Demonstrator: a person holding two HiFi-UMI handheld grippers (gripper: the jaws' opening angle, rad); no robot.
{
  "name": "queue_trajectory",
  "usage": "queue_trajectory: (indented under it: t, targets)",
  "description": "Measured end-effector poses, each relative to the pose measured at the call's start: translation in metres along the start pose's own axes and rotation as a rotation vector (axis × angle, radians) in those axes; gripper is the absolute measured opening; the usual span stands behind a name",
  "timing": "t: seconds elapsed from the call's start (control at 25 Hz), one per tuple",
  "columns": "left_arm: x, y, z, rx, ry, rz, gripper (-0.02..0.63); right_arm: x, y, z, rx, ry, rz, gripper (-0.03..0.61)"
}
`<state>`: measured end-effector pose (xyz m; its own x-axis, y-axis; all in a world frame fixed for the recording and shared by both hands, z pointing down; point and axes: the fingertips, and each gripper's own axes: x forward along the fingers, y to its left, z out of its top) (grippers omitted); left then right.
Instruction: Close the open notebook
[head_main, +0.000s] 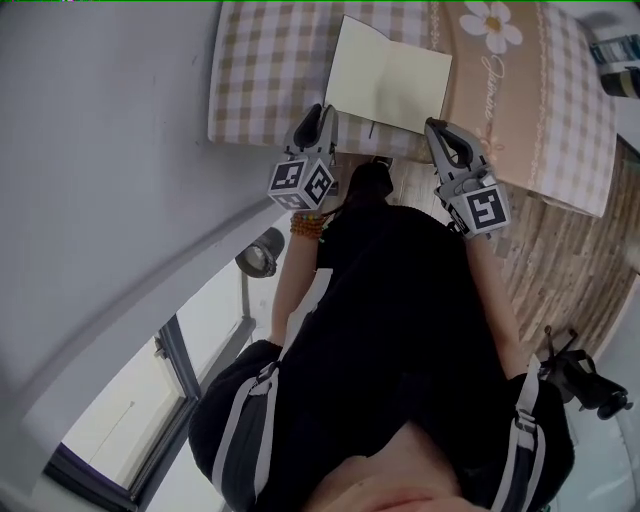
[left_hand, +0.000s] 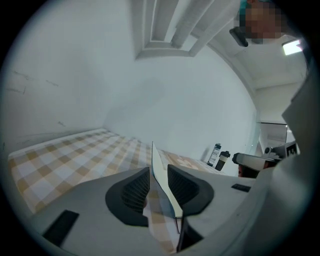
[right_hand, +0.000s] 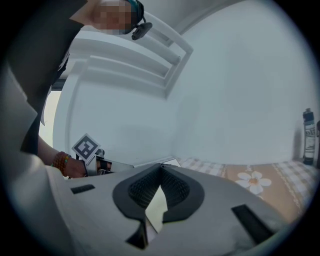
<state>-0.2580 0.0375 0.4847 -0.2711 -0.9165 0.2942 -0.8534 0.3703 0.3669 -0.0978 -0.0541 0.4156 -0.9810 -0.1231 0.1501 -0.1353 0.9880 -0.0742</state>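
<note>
Item: notebook, pale cream pages, lying open on a counter covered by a tan-and-white checked cloth, at 12 o'clock in the head view. A tan band printed with a white daisy runs at the notebook's 2 o'clock. Left hand-held gripper: placed at the notebook's 7 o'clock corner; in the left gripper view its jaws stand apart with an upright sheet of the notebook between them, lying close to the right-side pad and clear of the other, so not clamped. Right hand-held gripper: placed at the notebook's 5 o'clock corner; in the right gripper view its jaws are brought together at the tips, closed on a pale sheet of the notebook that shows in the gap below them. Marker cube on the left unit, a bead bracelet on the wrist behind it. Two bottles stand at 3 o'clock in the left gripper view, well apart from the notebook. Wood-plank floor at 4 o'clock of the counter.
</note>
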Motion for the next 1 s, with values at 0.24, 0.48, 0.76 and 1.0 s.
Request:
queue_trajectory:
  t: [0.24, 0.48, 0.76, 1.0]
  targets:
    - [0.011, 0.010, -0.014, -0.055, 0.080, -0.127, 0.117, 0.032, -0.003, 0.000, -0.009, 0.024, -0.024, 0.006]
    - [0.022, 0.019, -0.017, -0.073, 0.130, -0.197, 0.117, 0.054, -0.011, -0.004, 0.010, 0.025, -0.079, 0.006]
    - [0.030, 0.024, -0.007, -0.075, 0.114, -0.199, 0.115, 0.083, 0.017, -0.005, -0.020, 0.034, 0.029, 0.006]
    - [0.028, 0.023, -0.005, -0.048, 0.112, -0.186, 0.046, 0.090, 0.044, -0.002, -0.057, 0.016, 0.112, 0.006]
